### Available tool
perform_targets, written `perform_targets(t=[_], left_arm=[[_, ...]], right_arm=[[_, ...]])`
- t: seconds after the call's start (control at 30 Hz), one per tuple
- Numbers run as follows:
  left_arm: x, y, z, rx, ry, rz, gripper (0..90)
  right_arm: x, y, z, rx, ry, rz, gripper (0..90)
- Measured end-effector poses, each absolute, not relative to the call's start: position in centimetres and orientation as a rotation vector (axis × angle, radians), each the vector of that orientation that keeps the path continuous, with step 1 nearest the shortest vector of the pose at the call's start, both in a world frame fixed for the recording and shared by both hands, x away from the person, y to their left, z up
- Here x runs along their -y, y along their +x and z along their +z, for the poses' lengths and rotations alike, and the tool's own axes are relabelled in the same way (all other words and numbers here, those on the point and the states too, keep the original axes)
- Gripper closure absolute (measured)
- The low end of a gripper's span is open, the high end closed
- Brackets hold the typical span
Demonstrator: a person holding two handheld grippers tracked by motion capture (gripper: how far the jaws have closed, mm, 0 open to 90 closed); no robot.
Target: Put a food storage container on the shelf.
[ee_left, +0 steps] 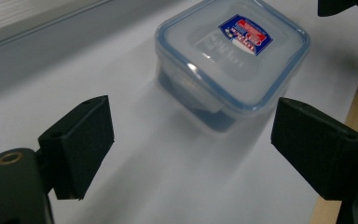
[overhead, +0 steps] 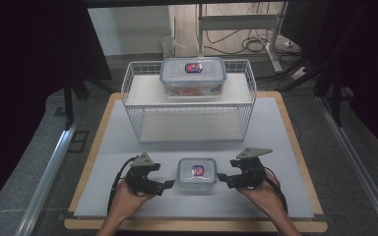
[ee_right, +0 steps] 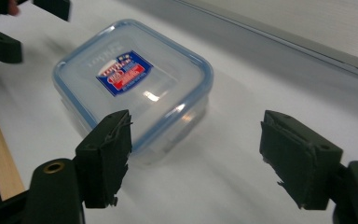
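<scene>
A small clear food box with a blue-rimmed lid and a red-and-blue label (overhead: pixel 197 175) (ee_left: pixel 233 56) (ee_right: pixel 131 84) rests on the white mat near the table's front. My left gripper (overhead: pixel 168 186) (ee_left: pixel 191 144) sits just left of it, jaws wide apart and bare. My right gripper (overhead: pixel 221 178) (ee_right: pixel 196 158) sits just right of it, also open with nothing held. Neither touches the box. A larger box of the same kind (overhead: pixel 192 76), with orange contents, stands on the top shelf of a white wire rack (overhead: pixel 130 93).
The rack's lower shelf (overhead: pixel 189 125) is bare. The white mat (overhead: pixel 285 142) covers a wooden table whose edge (overhead: pixel 197 226) runs along the front. Metal rails (overhead: pixel 49 167) flank the table, and cables lie on the floor beyond.
</scene>
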State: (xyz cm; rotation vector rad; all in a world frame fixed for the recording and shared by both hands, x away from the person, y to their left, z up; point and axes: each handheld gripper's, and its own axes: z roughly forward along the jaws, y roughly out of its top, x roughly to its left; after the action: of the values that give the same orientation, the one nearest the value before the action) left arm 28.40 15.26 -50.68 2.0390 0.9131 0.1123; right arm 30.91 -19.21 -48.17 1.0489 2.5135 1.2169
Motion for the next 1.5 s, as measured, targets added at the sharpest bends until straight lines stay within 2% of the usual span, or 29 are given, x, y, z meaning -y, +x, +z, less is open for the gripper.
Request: perform_targets(t=[0.43, 0.57, 0.7, 0.93, 1.0, 1.07, 1.2, 1.3, 1.5], left_arm=[[-12.1, 32.0, -52.6, -0.898, 2.003, -0.17, 11.1], [-11.7, 32.2, -53.0, -0.898, 2.009, -0.199, 7.6], [-11.9, 32.3, -53.1, -0.91, 2.009, -0.234, 8.5], [-12.0, 31.4, -52.6, -0.92, 2.022, -0.221, 16.8], [-12.4, 31.1, -52.4, -0.925, 2.003, -0.221, 21.7], [-12.8, 30.9, -52.3, -0.955, 1.969, -0.209, 33.1], [-13.0, 30.6, -52.3, -0.944, 1.965, -0.207, 37.0], [-13.5, 30.2, -52.2, -0.951, 1.929, -0.215, 44.4], [-13.8, 30.1, -52.4, -0.974, 1.877, -0.246, 49.0]], right_arm=[[17.5, 33.0, -50.3, -2.687, 1.13, 1.305, 18.1], [17.0, 33.5, -50.9, -2.751, 1.17, 1.354, 17.6], [16.7, 33.6, -51.4, -2.796, 1.205, 1.364, 16.8], [17.2, 33.2, -51.2, -2.798, 1.253, 1.367, 24.1], [17.7, 33.0, -51.0, -2.767, 1.266, 1.386, 35.1], [18.1, 32.9, -50.8, -2.75, 1.261, 1.413, 41.1], [18.3, 32.3, -50.6, -2.71, 1.281, 1.435, 46.2], [19.0, 32.1, -50.5, -2.666, 1.317, 1.507, 55.9], [19.1, 31.7, -50.6, -2.646, 1.336, 1.545, 55.6]])
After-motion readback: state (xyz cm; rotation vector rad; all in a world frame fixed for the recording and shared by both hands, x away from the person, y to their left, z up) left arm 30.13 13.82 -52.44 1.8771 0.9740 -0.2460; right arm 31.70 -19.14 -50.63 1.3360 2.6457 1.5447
